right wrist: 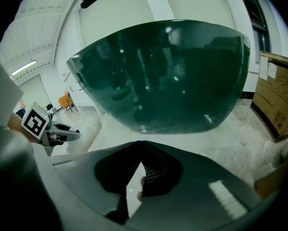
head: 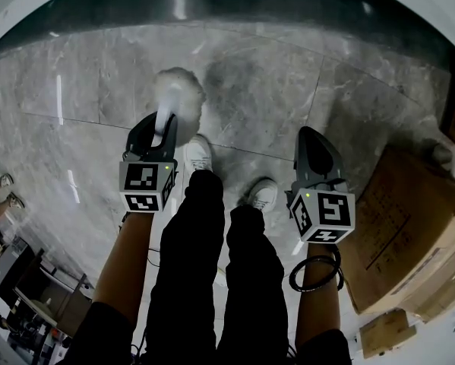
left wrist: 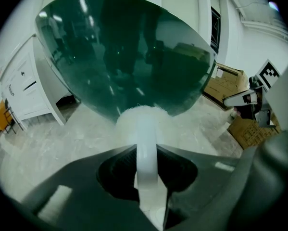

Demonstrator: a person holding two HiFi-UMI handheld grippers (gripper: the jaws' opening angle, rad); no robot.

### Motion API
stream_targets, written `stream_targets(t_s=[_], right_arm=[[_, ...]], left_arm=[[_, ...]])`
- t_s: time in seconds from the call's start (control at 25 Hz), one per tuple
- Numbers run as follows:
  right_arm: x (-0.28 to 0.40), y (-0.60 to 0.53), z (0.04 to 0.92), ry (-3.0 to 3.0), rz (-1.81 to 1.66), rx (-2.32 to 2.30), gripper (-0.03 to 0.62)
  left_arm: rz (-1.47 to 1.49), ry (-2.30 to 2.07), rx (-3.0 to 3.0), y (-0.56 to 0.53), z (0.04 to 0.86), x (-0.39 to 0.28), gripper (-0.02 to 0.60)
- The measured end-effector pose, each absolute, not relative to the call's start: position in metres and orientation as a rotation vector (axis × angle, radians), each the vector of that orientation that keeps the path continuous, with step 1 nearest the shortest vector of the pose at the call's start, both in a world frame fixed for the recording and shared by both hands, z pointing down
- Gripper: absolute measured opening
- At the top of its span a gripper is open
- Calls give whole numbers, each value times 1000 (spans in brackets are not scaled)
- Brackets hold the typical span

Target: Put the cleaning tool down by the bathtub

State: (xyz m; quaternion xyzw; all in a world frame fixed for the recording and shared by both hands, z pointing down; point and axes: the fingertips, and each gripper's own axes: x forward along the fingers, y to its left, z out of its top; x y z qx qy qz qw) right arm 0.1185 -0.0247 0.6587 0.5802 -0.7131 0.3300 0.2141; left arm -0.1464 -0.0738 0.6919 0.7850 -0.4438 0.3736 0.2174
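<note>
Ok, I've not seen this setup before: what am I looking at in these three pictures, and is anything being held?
No robot here: a person stands with a hand-held claw in each hand. The head view looks down at their legs, white shoes and the marble floor. The other two views ride on the claws, each looking along its jaws towards the dark green bathtub. The left claw is shut on a white cleaning tool with a fluffy head, gripped by its handle. The right claw is shut and empty. Cardboard boxes sit on the floor to the person's right.
</note>
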Motion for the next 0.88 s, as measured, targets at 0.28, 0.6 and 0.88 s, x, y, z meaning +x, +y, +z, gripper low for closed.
stream_targets(t_s=[0.28,0.6,0.88], right_arm=[[113,-34,695,-1987,911,1595,23],[108,-46,732,-1993,905,1585,23],[105,-48,764,-2003,898,1556,23]], left_arm=[[1035,-1233,2177,-82,731,-150,84],[1039,-1240,2175,-94,768,-155,85],[1039,-1244,2174,-99,798,-155,84]])
